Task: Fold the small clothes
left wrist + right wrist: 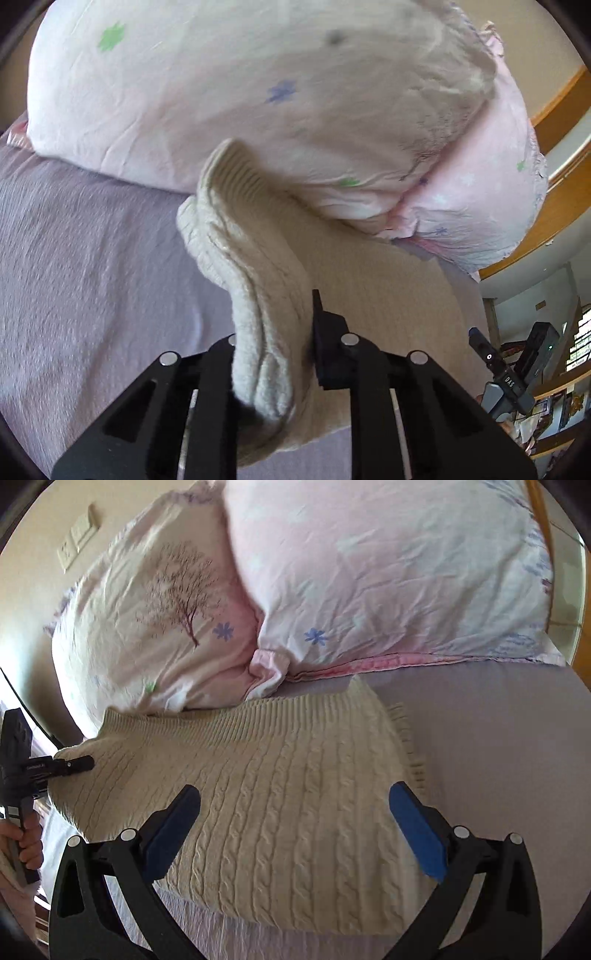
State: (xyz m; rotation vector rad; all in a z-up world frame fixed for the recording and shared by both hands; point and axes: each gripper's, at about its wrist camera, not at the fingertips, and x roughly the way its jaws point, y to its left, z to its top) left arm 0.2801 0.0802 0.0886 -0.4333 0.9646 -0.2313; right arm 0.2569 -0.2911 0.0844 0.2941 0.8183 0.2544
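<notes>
Left wrist, L gripper (273, 354) clamps sweater (258, 314)

Two pink floral pillows (388, 576) lean on a lilac-sheeted bed (498, 738). A switch plate (77, 539) sits on the cream wall (33, 602); daylight brightens a cluttered shelf (554, 384).

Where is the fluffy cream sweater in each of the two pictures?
Left wrist view: the sweater is bunched in the lower middle, pinched in the left gripper.
Right wrist view: the sweater lies spread across the middle, behind the open right gripper; the left gripper holds its left edge.
Shared landmark: the pink flowered pillows just behind it.
</notes>
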